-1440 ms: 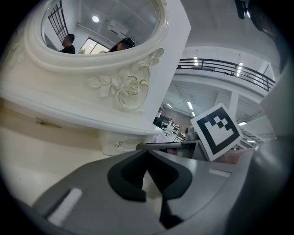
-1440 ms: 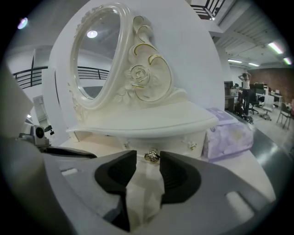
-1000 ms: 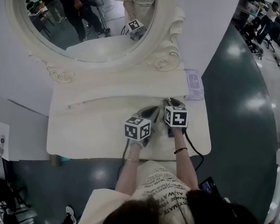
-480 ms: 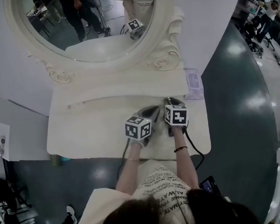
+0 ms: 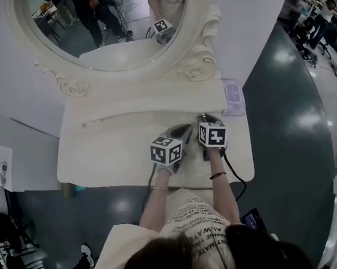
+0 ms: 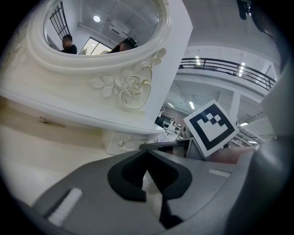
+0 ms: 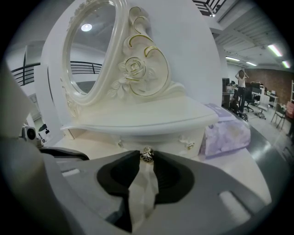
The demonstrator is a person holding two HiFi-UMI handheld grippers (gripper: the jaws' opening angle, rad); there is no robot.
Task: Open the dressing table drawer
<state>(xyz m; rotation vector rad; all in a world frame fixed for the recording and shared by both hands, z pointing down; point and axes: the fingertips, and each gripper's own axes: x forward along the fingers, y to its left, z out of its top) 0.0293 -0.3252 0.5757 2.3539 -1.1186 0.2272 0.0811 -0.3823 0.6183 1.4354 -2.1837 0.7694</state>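
The cream dressing table [image 5: 107, 158] has a low drawer unit under the shelf [image 5: 149, 106] at its back. My right gripper [image 7: 147, 161] reaches that drawer front [image 7: 161, 143]. Its jaws have just been closing, and the small metal drawer knob [image 7: 146, 155] is now pinched between the two tips. In the head view the right gripper [image 5: 209, 119] points at the shelf's right part. Just left of it, my left gripper [image 5: 185, 127] rests over the tabletop. Its jaws [image 6: 146, 153] meet at the tips with nothing between them.
A big oval mirror [image 5: 109, 26] in a carved frame rises behind the shelf. A purple tissue box [image 5: 233, 98] sits at the table's right end, close to the right gripper. The person stands at the table's front edge; dark floor lies to the right.
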